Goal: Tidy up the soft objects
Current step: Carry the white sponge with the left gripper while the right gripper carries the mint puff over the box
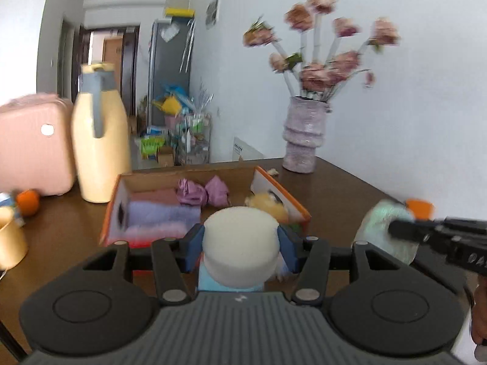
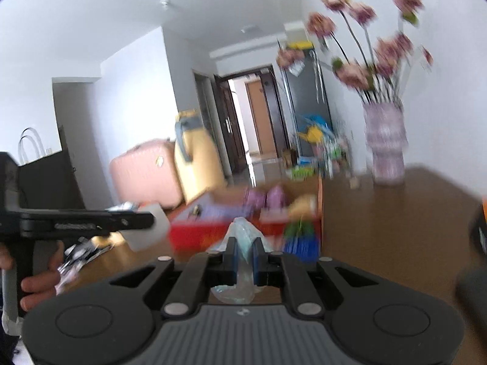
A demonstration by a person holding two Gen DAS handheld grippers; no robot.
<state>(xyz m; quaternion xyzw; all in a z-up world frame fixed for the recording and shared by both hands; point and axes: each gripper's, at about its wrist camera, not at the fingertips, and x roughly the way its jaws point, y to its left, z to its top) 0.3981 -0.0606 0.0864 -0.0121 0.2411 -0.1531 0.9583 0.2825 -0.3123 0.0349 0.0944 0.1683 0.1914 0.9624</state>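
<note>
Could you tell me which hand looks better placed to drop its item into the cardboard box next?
Left, probably. The left gripper holds the white sponge directly in front of the box. The right gripper, pinching a thin plastic bag, appears off to the box's side.

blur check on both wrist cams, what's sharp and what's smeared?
Left wrist: left gripper and its white sponge sharp; flowers and pink case lightly smeared. Right wrist: right gripper crisp on the pale bag; box and vase heavily smeared. Both show fisheye bending and dark corners.
</note>
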